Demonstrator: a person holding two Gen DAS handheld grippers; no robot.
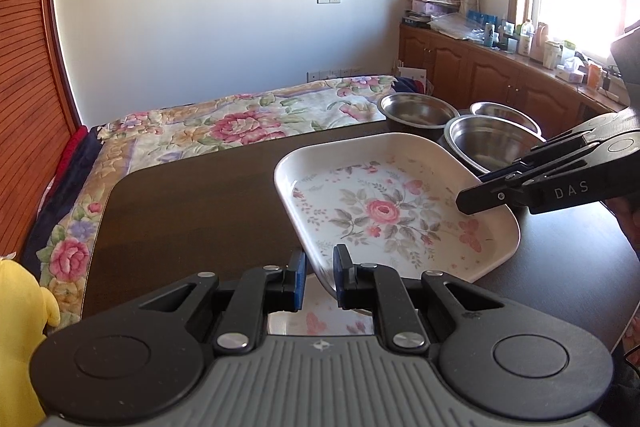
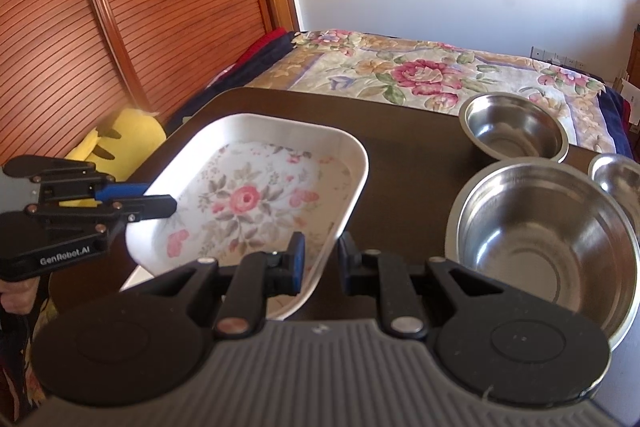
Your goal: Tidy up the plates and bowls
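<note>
Dark table point(image 1: 180, 219): three steel bowls point(image 2: 540, 239) beside tong-gripped floral plate point(image 1: 384, 211).

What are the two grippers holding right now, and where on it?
Both hold the floral plate by its rim: left gripper on one edge, right gripper on another.

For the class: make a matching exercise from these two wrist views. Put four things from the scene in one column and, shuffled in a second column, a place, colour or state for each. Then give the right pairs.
Things
1. floral tray
2. steel bowls
3. plush toy
4. bed cover

Descriptions
A. yellow, beside the table
B. gripped at its rim by both grippers
C. flowered, behind the table
D. shiny metal, empty, on the table

Pairs: 1-B, 2-D, 3-A, 4-C
</note>
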